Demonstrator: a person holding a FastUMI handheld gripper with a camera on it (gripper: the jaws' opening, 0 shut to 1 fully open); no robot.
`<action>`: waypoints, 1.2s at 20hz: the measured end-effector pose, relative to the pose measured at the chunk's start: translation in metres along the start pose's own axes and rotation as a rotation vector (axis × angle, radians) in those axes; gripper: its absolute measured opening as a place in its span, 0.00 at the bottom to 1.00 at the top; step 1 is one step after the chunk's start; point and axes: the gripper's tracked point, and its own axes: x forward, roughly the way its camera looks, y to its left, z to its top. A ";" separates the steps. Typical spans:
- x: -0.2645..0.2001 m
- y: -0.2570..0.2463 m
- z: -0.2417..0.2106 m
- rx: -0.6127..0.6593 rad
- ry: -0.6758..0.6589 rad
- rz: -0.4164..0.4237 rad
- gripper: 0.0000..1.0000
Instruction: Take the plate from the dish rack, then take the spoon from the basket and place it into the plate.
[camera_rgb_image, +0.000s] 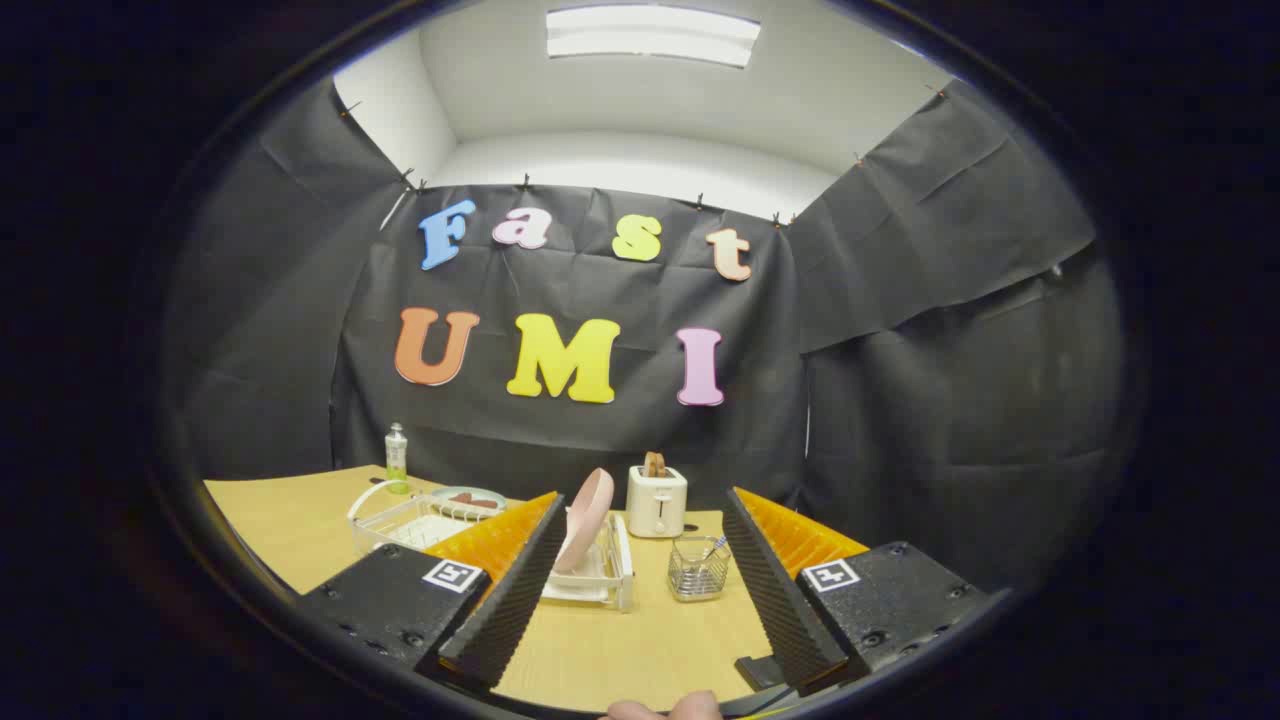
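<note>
Here the wooden table (300, 525) has many things on it. Far on the left, a small bottle (397, 457) stands by the black wall. Next comes a white wire tray (400, 520) with a small dish (468, 500) at its back. The gripper (640, 560) has its two fingers (510, 590) wide apart, holding nothing. Between them, a bit ahead, the pink plate (585, 520) stands tilted in the white dish rack (600, 580). Behind is a white toaster (656, 500). Just right of the rack sits the wire basket (698, 568) with the spoon (713, 548) inside.
</note>
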 end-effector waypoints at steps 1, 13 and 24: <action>0.000 0.000 0.001 0.000 -0.001 0.000 1.00; 0.007 0.006 -0.008 0.002 0.025 0.015 1.00; 0.012 0.009 -0.017 0.016 0.048 0.022 1.00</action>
